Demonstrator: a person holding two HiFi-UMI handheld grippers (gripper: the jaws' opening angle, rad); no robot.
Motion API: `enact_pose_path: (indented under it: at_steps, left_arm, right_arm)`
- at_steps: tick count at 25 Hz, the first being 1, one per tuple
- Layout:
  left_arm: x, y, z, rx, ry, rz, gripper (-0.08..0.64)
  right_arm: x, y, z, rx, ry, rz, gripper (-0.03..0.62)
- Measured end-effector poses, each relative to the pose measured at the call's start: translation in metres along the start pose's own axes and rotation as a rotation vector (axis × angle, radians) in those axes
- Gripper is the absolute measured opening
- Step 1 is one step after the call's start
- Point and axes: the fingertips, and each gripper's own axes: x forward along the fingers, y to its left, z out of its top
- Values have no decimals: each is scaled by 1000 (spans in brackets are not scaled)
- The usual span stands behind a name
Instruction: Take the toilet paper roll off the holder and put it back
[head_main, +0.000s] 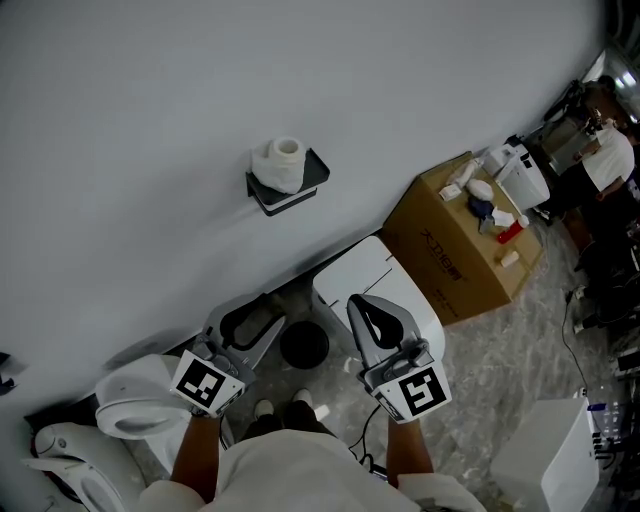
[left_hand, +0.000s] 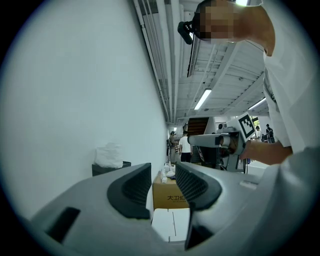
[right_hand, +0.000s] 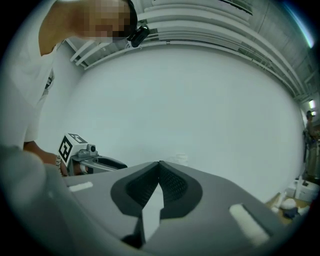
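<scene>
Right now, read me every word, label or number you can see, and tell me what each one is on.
"大卫", then a third character I can't make out for sure: dark print on the side of the cardboard box, seen in the left gripper view.
The same print in the head view: too small and tilted to read.
Bottles and packs on top of that box: any labels are too small to read.
No other text is readable.
</scene>
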Motion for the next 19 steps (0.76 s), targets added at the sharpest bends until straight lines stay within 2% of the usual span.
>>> enact_pose_path:
  at_steps: [3, 14, 19]
  left_arm:
    - [2, -1, -1, -2, 1, -1, 141]
    - [1, -8, -1, 0, 2, -2, 138]
    - [-1, -11, -3, -2, 7, 0, 137]
  right_arm:
    - [2, 3, -3, -14, 16, 19, 12]
    - [-8, -7, -5, -6, 29, -13, 12]
    - [-8, -5, -8, -3, 36, -3, 12]
